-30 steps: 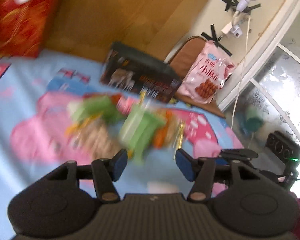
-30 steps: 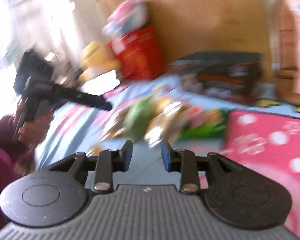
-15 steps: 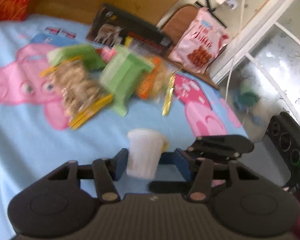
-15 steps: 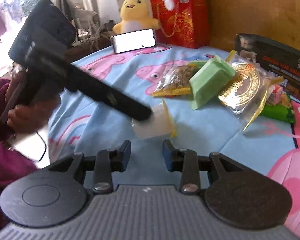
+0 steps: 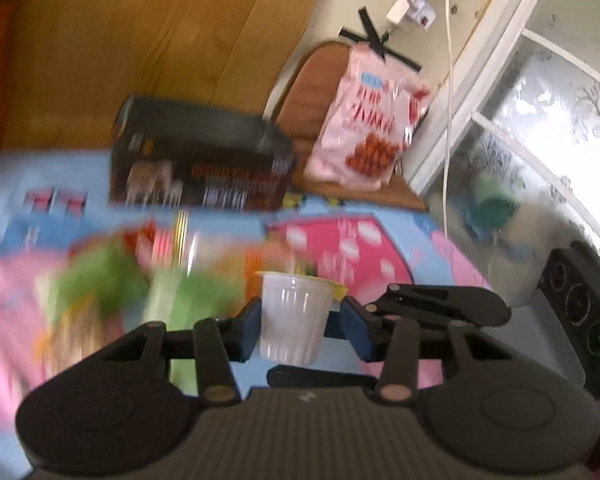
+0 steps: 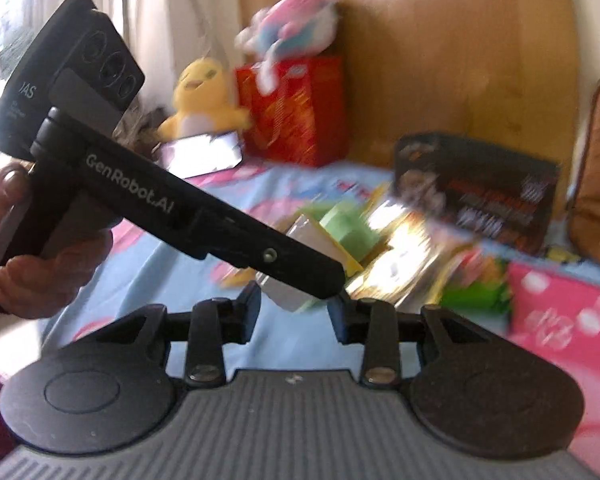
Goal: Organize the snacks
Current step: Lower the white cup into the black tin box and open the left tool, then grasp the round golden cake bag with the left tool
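Note:
A small white ribbed cup [image 5: 294,320] with a yellow foil lid sits between the blue pads of my left gripper [image 5: 300,320]. Its jaws are closing, both pads bear on the cup's sides, and the cup hangs above the sheet. In the right wrist view the left gripper [image 6: 324,280] crosses from the left and covers most of the cup [image 6: 284,300]. My right gripper [image 6: 296,312] is open just short of the cup with nothing gripped. Its black fingers [image 5: 440,306] show to the right of the cup. Behind it lies a blurred pile of snack packets [image 5: 120,280].
A green box [image 6: 348,232] and a gold packet [image 6: 404,256] lie on the cartoon bedsheet [image 6: 148,288]. At the back are a black carton [image 5: 200,168], a pink snack bag [image 5: 364,128] on a chair, a red bag [image 6: 296,112], a yellow plush [image 6: 200,96] and a phone [image 6: 204,152].
The left jaws have narrowed onto the white cup, which stood on the sheet half a second ago and is now raised. The right gripper has come closer to the cup.

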The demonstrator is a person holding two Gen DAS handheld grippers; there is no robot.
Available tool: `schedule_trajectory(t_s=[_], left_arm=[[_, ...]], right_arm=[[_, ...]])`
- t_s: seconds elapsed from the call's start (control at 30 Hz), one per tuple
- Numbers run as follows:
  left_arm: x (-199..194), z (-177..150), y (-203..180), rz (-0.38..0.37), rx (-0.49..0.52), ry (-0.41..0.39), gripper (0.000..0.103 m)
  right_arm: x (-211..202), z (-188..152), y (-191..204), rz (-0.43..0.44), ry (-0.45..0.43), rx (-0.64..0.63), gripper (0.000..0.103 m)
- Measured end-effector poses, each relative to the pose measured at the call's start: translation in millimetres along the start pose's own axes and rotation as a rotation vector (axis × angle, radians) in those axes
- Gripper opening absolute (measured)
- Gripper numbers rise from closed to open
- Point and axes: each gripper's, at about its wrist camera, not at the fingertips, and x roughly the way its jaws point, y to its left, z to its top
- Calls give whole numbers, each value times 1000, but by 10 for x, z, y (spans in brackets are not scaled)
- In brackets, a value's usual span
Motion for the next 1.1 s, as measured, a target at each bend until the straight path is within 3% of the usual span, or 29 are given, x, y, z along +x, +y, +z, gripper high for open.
schedule_trajectory(t_s=[0.23,0.43,0.57,0.73,0.83,0.87,0.97,1.07,1.1], left_arm=[[611,1034,245,-1,-22,-76,43],[1094,1296,578,26,-90,-60,48],[925,1150,636,29,-73,-90,59],[473,883,681,16,-72,-121,76],[312,632,641,18,-64,-105,78],[296,552,627,22,-61,-91,74],[358,315,587,-3,-100,-12,49],[383,35,449,9,-131,20,44],[351,-45,387,23,-125,23,44]], right_arm=[[339,688,-833,-114,-94,21,40],[823,924,-1420,-167,-80,46,41],[919,844,-1555,-172,-53,64,40],[429,640,-1603,-134,-97,124,44],[160,448,-1520,-85,-93,178,45],[76,363,-1427,-68,-81,193,45],[73,136,-1231,-38,-26,242,45],[162,-51,-1103,-10,23,342,44],[200,-105,-1055,18,45,375,34]])
